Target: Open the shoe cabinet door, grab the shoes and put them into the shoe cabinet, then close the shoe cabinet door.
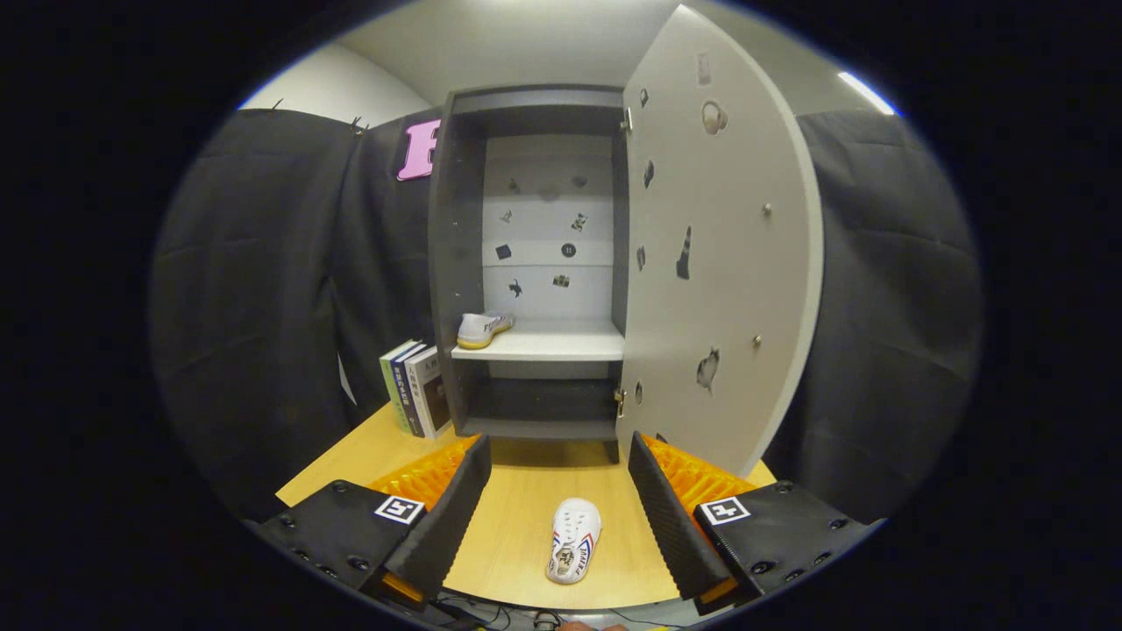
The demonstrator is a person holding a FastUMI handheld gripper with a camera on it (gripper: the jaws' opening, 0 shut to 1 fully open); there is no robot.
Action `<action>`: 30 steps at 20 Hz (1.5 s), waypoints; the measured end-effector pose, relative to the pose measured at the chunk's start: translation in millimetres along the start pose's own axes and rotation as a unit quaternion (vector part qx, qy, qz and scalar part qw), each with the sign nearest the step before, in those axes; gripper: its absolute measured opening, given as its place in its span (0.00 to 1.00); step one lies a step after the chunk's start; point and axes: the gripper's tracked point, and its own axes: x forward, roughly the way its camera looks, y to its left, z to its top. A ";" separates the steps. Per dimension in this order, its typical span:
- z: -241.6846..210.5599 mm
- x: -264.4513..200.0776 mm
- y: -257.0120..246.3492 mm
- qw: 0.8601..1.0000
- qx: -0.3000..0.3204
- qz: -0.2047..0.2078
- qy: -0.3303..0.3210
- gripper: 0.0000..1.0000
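With the cabinet door (pixel 727 254) swung wide and one shoe (pixel 482 329) already on the shelf (pixel 543 346), the second shoe (pixel 573 541) lies on the table (pixel 517 517) between the spread, empty fingers of the gripper (pixel 561 508), its long axis running roughly along them toward the cabinet.

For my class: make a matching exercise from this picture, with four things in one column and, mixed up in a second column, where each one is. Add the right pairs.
Things:
1. shoe on the shelf
2. shoe on the table
3. books
4. cabinet door

Places or states:
A. swung open, on the cabinet's right
B. between the fingers of the open gripper
C. inside the cabinet, at the left end of the shelf
D. upright, beside the cabinet's left wall

Pairs: 1-C, 2-B, 3-D, 4-A
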 end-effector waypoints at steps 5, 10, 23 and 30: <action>-56.9 62.2 3.4 0.998 0.000 0.004 0.061 0.99; -119.0 111.4 5.2 0.991 -0.013 0.009 0.132 0.98; -297.6 195.7 2.1 0.945 -0.010 0.014 0.328 0.98; -314.1 201.2 -10.5 0.938 -0.059 -0.018 0.342 0.86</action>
